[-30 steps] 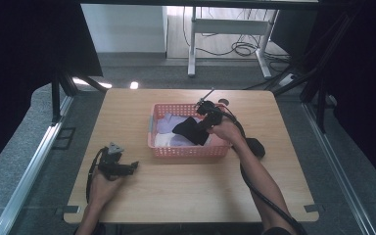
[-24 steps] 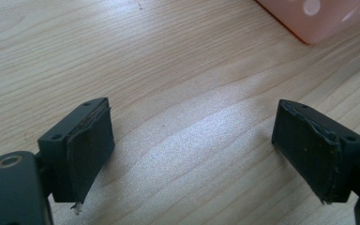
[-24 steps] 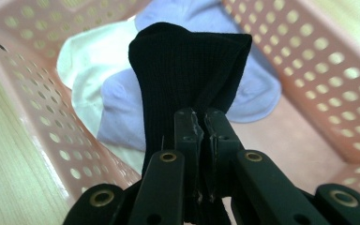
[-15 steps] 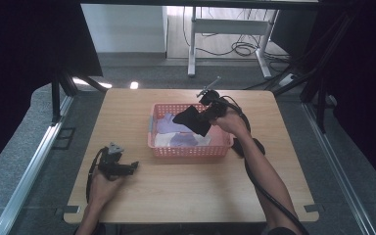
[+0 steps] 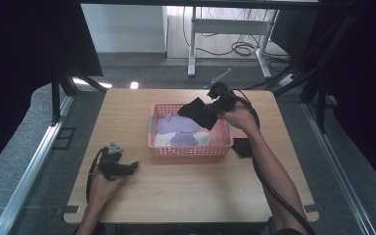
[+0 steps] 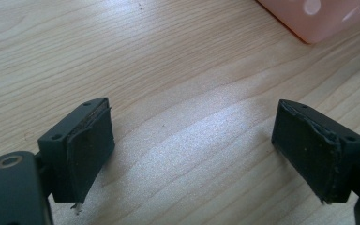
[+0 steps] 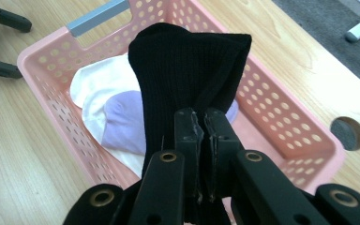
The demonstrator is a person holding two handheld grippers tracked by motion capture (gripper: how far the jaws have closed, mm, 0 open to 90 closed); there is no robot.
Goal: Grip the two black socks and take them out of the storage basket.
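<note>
Right gripper (image 7: 203, 126), lower centre of its own view, has both jaws pressed together on a black sock (image 7: 187, 70), which hangs over the pink basket (image 7: 281, 117) holding white and purple socks (image 7: 122, 117). In the high view the sock (image 5: 199, 111) sits above the basket's upper right part. Left gripper (image 6: 192, 140) rests low on the wooden table (image 6: 168, 61), jaws wide apart with nothing between them.

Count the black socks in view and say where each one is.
2. One black sock hangs from the right gripper above the pink basket; another lies on the table right of it. More may be hidden.
</note>
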